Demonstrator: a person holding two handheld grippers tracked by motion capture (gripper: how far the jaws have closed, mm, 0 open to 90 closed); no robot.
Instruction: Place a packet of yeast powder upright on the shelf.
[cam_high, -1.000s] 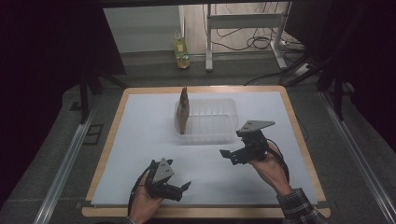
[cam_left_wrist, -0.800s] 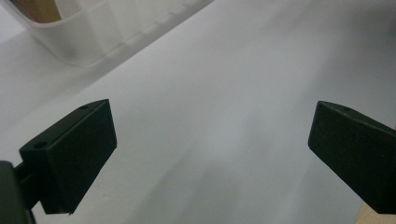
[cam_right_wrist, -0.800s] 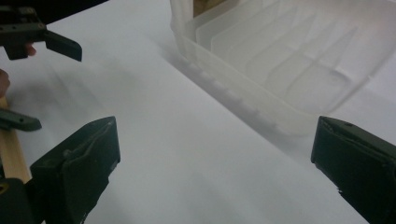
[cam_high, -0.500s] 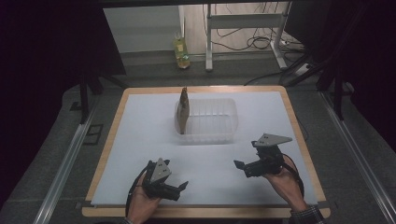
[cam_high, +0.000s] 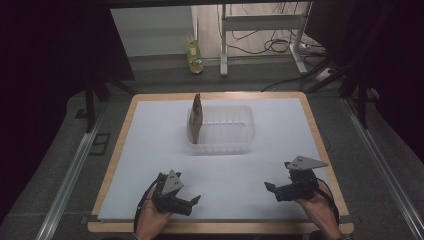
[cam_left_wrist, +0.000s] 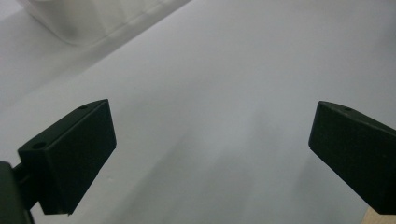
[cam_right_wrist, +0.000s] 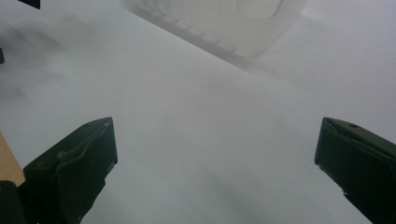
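Note:
A clear plastic tub (cam_high: 225, 131) stands at the middle of the white sheet (cam_high: 150, 150), and a brown flat piece (cam_high: 196, 119) leans upright inside its left end. My left gripper (cam_high: 192, 204) rests near the front edge on the left, held in a hand, jaws wide apart with nothing between them (cam_left_wrist: 210, 154). My right gripper (cam_high: 270, 190) sits near the front edge on the right, also open and empty (cam_right_wrist: 215, 163). The tub's corner (cam_left_wrist: 79, 18) appears at the top of the left gripper view, and its wall (cam_right_wrist: 233, 23) at the top of the right gripper view.
A wooden table edge (cam_high: 120, 145) frames the white sheet. A yellow-green bottle (cam_high: 194, 55) stands on the floor beyond the table, beside a metal stand (cam_high: 260, 30) and cables. Metal rails (cam_high: 70, 175) run along both sides.
My right gripper has drawn back from beside the tub toward the front right edge of the table. The left gripper has stayed in place.

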